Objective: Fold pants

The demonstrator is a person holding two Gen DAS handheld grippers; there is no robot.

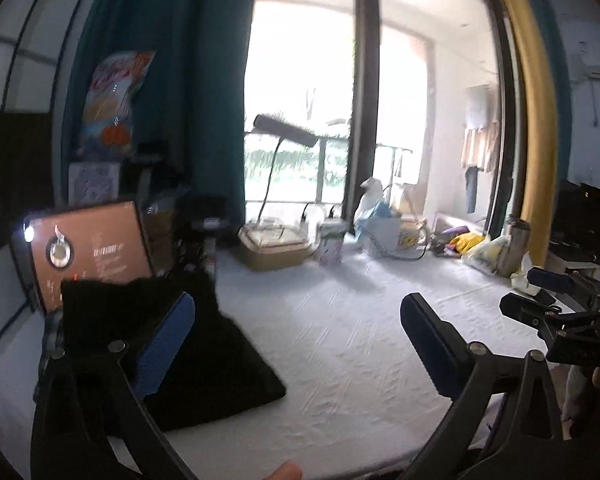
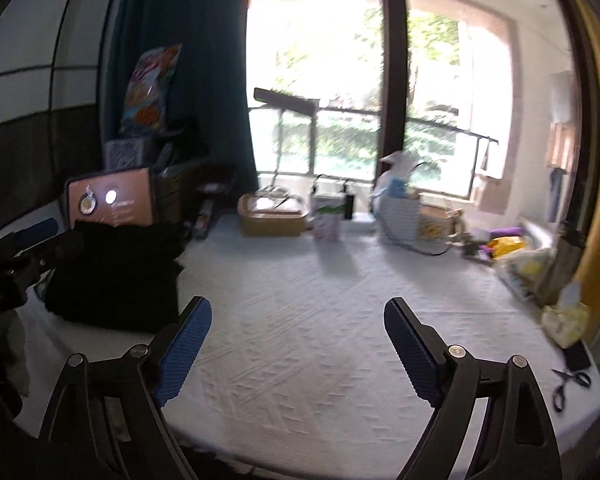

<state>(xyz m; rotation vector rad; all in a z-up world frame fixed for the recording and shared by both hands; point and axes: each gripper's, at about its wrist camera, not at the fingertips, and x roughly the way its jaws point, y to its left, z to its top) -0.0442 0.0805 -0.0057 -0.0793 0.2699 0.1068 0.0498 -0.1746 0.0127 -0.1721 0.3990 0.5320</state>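
Note:
The black pants (image 1: 204,356) lie folded in a compact pile at the left of the white textured table (image 1: 340,340). They also show in the right wrist view (image 2: 116,276) at the left. My left gripper (image 1: 296,312) is open and empty, its left finger over the pile's right part. My right gripper (image 2: 298,316) is open and empty over the bare table, right of the pile. The right gripper also shows at the right edge of the left wrist view (image 1: 540,292). The left gripper shows at the left edge of the right wrist view (image 2: 40,236).
A brown box (image 1: 88,248) stands behind the pants. Along the far edge stand a tan container (image 2: 272,216), a small carton (image 2: 328,224), bags (image 2: 400,208) and yellow items (image 2: 508,244). Scissors (image 2: 572,384) and a tissue pack (image 2: 564,320) lie at the right edge.

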